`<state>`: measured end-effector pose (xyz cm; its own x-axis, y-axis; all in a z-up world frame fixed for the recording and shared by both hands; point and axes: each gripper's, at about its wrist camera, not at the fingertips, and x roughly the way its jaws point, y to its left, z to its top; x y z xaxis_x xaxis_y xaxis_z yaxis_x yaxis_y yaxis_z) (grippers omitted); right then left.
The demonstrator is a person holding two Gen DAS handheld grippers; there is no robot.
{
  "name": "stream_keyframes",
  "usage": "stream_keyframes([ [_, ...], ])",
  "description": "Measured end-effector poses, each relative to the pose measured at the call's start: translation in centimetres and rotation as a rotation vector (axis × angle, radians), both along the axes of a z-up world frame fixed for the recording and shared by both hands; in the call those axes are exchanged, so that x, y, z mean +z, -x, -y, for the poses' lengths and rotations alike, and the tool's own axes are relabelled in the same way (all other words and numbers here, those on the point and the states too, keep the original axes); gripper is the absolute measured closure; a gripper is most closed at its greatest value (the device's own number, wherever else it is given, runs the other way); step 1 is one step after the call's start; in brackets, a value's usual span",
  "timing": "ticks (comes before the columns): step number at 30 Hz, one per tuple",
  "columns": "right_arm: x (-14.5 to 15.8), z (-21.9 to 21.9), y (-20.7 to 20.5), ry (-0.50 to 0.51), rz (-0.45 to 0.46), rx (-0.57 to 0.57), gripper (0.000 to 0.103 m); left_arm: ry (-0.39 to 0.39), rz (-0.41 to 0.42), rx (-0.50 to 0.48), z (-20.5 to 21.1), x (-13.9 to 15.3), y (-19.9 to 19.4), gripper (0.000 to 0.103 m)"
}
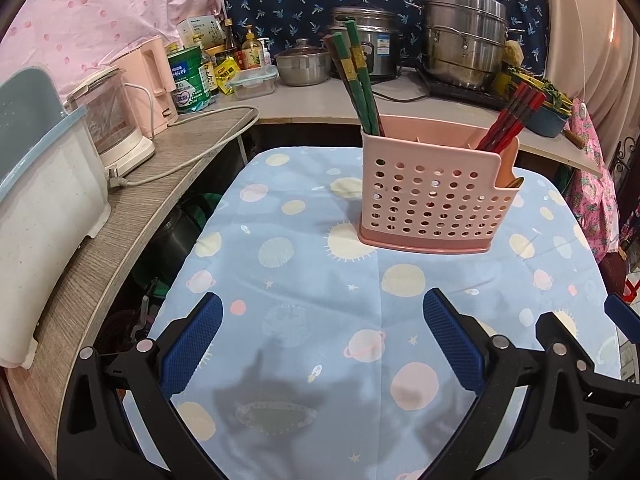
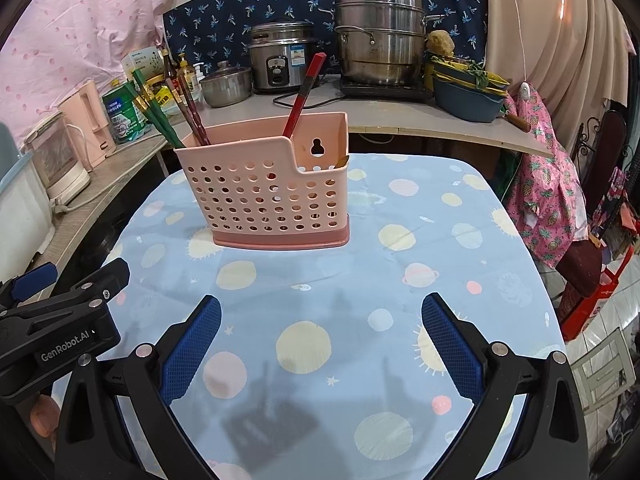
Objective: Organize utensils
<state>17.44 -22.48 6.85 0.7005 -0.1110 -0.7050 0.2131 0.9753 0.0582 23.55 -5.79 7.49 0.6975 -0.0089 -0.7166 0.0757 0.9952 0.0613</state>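
A pink perforated utensil holder point(image 1: 434, 204) point(image 2: 264, 200) stands on the blue planet-print tablecloth point(image 1: 320, 280) point(image 2: 360, 280). Green chopsticks point(image 1: 358, 80) point(image 2: 154, 114) lean out of its left end, with brown chopsticks point(image 2: 192, 112) beside them in the right wrist view. Red chopsticks point(image 1: 508, 120) point(image 2: 302, 94) stand in its right part. A spoon tip point(image 1: 514, 182) point(image 2: 342, 162) shows in the low end compartment. My left gripper point(image 1: 322, 336) is open over the cloth, well short of the holder, with nothing in it. My right gripper point(image 2: 320, 336) is likewise open and holds nothing.
A wooden shelf at left carries a white tub point(image 1: 36, 216), a kettle point(image 1: 116, 120) and a cord point(image 1: 192, 160). The back counter holds a rice cooker point(image 2: 280, 60), steel pots point(image 2: 380, 36), tins and bottles. Pink clothing point(image 2: 548, 196) hangs at the table's right edge.
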Motion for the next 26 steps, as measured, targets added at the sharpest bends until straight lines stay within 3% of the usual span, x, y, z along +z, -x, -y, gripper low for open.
stream_keyframes([
  [26, -0.17, 0.38, -0.87, 0.004, 0.002, -0.012, 0.006, -0.003, -0.003, 0.009, 0.16, 0.06, -0.45, 0.007],
])
